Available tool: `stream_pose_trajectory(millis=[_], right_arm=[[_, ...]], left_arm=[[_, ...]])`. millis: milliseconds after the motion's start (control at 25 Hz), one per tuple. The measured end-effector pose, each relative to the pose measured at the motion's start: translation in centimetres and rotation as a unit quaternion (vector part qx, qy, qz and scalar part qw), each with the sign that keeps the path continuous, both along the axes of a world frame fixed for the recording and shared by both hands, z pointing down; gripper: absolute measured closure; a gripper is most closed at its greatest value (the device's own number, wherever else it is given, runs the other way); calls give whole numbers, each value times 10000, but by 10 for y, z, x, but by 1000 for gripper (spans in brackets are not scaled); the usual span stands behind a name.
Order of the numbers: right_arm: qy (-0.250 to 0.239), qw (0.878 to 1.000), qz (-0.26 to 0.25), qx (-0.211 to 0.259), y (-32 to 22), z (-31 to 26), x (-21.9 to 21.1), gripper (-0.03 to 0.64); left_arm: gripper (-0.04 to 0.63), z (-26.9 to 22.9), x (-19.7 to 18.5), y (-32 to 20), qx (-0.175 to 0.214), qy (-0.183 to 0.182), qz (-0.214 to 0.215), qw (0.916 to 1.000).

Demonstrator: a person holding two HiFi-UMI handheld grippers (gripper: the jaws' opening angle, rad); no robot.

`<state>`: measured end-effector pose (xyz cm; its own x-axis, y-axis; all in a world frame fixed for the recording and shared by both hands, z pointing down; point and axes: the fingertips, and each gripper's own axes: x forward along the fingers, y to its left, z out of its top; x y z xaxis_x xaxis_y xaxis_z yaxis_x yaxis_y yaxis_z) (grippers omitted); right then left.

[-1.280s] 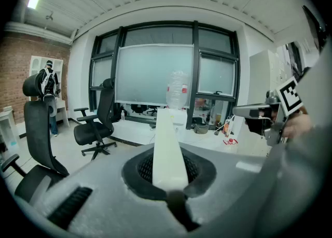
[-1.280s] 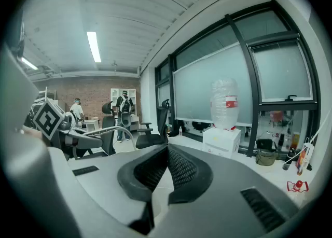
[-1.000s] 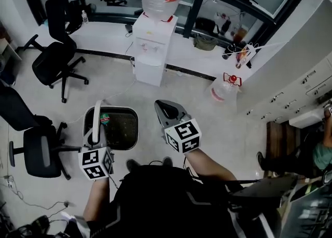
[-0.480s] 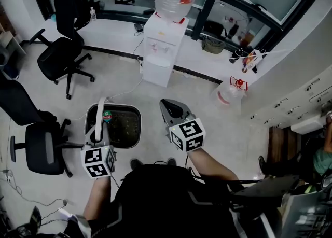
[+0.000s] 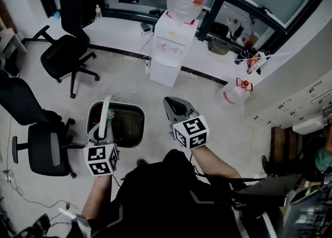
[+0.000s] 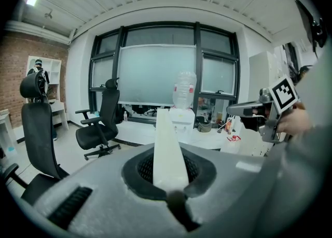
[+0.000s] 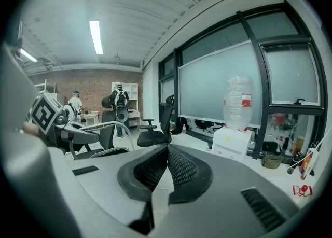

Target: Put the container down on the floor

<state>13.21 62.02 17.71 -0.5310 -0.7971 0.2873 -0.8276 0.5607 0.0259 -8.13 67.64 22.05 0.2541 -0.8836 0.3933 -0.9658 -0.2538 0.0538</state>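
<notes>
The left gripper [image 5: 98, 134] is clamping its jaws on the white handle [image 5: 105, 111] of the container [image 5: 142, 126]. The right gripper [image 5: 174, 108] is waiting beside it, jaws together on nothing. The container is hanging below that single grip, over the floor [image 5: 129, 71]; whether it is touching yet I cannot tell.

Hanging from one thin handle, it is likely swinging, so it may be landing tilted. Letting go early would be dropping it and spilling the small items inside. The black chair [image 5: 44, 151] just to its left could be catching the rim.

Its mouth is facing up, and its long axis is running left to right across the head view.
</notes>
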Motion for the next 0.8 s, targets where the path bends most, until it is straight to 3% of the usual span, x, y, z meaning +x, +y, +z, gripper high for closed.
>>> stream_pose_trajectory(millis=[320, 800], right_arm=[[110, 9996, -237, -86, -20, 4, -28, 614], [-126, 9986, -476, -208, -122, 8, -42, 614]], left_arm=[[586, 9, -26, -26, -77, 59, -108, 9999], [586, 9, -34, -110, -228, 9, -310, 9993]])
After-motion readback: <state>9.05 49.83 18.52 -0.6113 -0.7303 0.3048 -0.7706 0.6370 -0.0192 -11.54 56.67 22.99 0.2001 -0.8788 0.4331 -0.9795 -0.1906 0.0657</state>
